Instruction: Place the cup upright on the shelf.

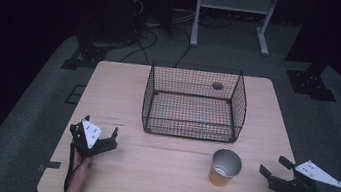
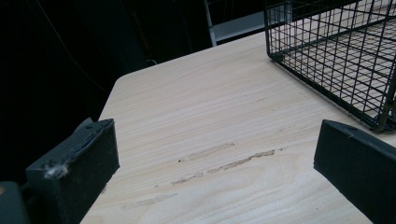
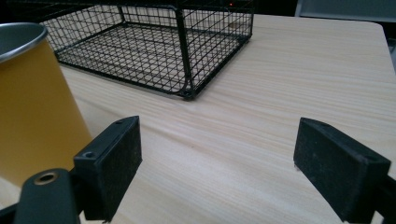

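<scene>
On the desk a wire basket sat at twelve o'clock, open side facing the person, probably so things could go in from the front. A yellow cup stood upright at about five o'clock of the basket, near the right tongs, which seemed best placed to take it. The left tongs rested at seven o'clock. Both tongs gaped apart, holding nothing.
</scene>
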A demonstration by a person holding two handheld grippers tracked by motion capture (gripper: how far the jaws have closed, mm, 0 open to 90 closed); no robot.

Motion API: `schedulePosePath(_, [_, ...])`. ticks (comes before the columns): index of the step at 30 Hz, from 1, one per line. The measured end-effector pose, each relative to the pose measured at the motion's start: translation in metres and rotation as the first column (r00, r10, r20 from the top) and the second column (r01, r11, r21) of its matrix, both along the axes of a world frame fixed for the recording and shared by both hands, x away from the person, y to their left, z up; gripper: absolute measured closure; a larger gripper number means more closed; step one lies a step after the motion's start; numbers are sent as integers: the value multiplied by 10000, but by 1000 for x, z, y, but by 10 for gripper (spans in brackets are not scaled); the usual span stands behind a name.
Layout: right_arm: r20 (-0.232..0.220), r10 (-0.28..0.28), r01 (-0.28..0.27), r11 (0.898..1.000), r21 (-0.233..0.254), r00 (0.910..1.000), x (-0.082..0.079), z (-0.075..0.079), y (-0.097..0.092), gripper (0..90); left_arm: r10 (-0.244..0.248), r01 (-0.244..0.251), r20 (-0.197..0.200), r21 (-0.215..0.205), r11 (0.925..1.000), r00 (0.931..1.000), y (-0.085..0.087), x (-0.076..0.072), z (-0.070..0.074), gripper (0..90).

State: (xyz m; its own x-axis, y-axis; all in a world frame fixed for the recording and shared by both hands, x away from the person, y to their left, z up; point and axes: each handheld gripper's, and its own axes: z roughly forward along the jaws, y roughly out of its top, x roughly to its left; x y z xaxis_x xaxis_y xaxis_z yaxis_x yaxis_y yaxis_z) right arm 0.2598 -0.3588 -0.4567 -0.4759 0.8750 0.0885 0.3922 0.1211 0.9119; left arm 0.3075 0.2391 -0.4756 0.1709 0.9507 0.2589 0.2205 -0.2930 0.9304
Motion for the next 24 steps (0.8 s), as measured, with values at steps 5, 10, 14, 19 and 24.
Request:
schedulePosePath(5, [9, 175, -175, 9998, -2, 9998, -7, 2, 0, 144, 5, -5, 0, 6, 10000, 10000, 0, 0, 0, 0])
schedulePosePath(10, [27, 323, -323, 9994, -105, 9995, -15, 3, -2, 144, 36, -36, -22, 25, 10000, 10000, -1, 0, 0, 0])
schedulePosePath(14, [-24, 513, -513, 9985, -169, 9987, -22, 3, -1, 143, 48, -48, -36, 47, 10000, 10000, -1, 0, 0, 0])
schedulePosePath(19, [-14, 847, -847, 9961, -232, 9964, -29, 5, 4, 142, 46, -46, -35, 68, 10000, 10000, -1, 0, 0, 0])
schedulePosePath(24, [54, 1200, -1197, 9919, -434, 9928, -34, 8, 12, 142, 58, -58, -42, 47, 10000, 10000, -1, 0, 0, 0])
